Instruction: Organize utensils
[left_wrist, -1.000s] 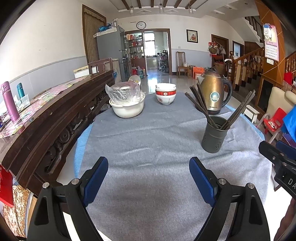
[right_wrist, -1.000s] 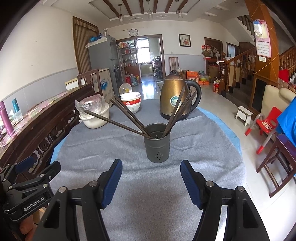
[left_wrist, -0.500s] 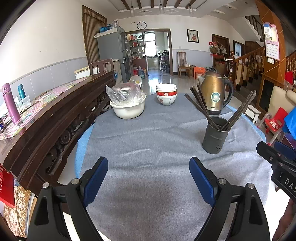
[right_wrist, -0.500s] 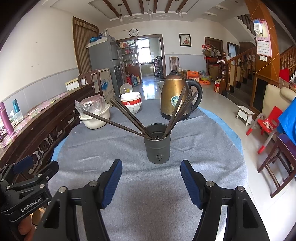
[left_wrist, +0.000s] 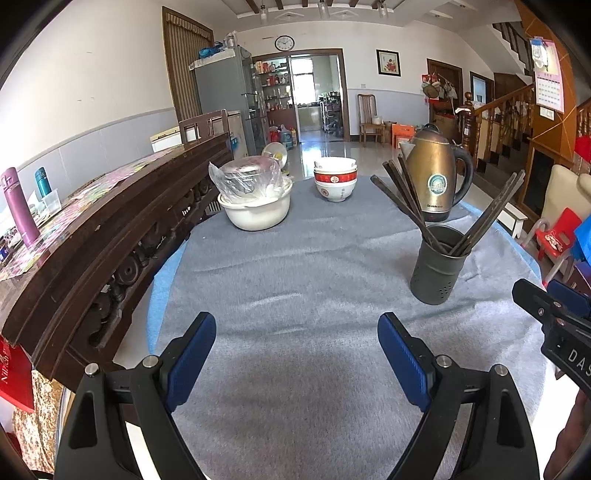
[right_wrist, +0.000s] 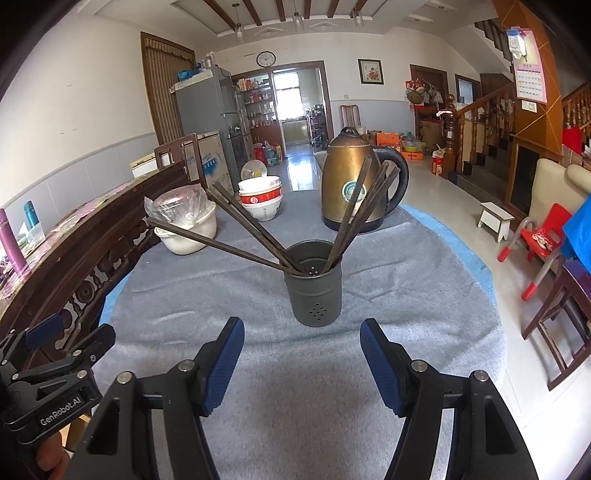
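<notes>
The grey cloth (right_wrist: 303, 387) lies bare on the near side of the dark holder (right_wrist: 314, 284), giving open room right up to its wall. Chopsticks (right_wrist: 236, 229) fan out from the holder's rim to the left and right, crowding the air above it. Behind the holder stand the kettle (right_wrist: 354, 184), stacked bowls (right_wrist: 260, 199) and a covered basin (right_wrist: 188, 225). Far left of the holder, a carved wooden rail (left_wrist: 110, 229) walls off that side.

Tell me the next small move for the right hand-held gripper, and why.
Probably ease the right hand-held gripper forward toward the dark holder. Its jaws are open and empty, the holder stands just ahead of them, and the chopsticks inside splay out to both sides, not gathered.
</notes>
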